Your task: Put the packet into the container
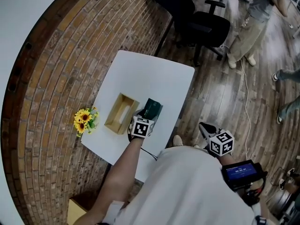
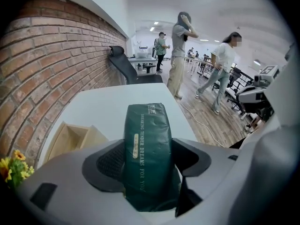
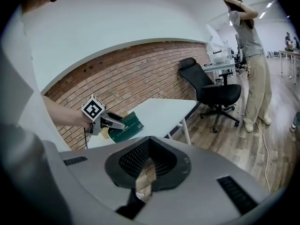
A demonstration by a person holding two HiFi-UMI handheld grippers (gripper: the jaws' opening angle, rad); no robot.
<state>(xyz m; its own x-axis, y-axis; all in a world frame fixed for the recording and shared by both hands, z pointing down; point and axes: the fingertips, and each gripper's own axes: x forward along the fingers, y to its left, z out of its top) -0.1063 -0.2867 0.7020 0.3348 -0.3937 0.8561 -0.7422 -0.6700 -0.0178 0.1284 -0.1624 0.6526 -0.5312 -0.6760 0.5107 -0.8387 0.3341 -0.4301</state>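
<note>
- Left gripper view: the left tongs (image 2: 149,165) have both pads set against the sides of the packet (image 2: 146,139). The packet lies lengthwise between the jaws and runs out past their tips. State: gripping the packet.
- Packet, appearance: a dark green, soft-sided pouch, oblong, with pale lettering along its length and a narrow pale label strip on the face. The far end is folded square. By my judgement it will give under the pads, so a firm hold short of crushing suits it.
- Step in hand: pick-up. The packet is at the table (image 1: 154,74) surface or just above it; whether it has cleared the top cannot be told.
- Container (image 2: 70,138): an open-topped tan box, nothing visible inside. It stands just to the left of the left tongs, near the packet but apart from it.
- Next move, as a judgement:
  - Raise the packet.
  - Carry it the short way left until it is over the opening.
  - Line its long side up with the long side of the box.
  - Lower it in, then part the jaws.
- Right tongs (image 3: 149,142): jaws brought together with the tips meeting, nothing held. They hang off the near table edge, well to the right of the left tongs, and take no part.
- Farther out: sunflowers (image 1: 84,120) sit past the container, on its far side from the left tongs. A black office chair (image 1: 201,22) stands beyond the far end of the table.
</note>
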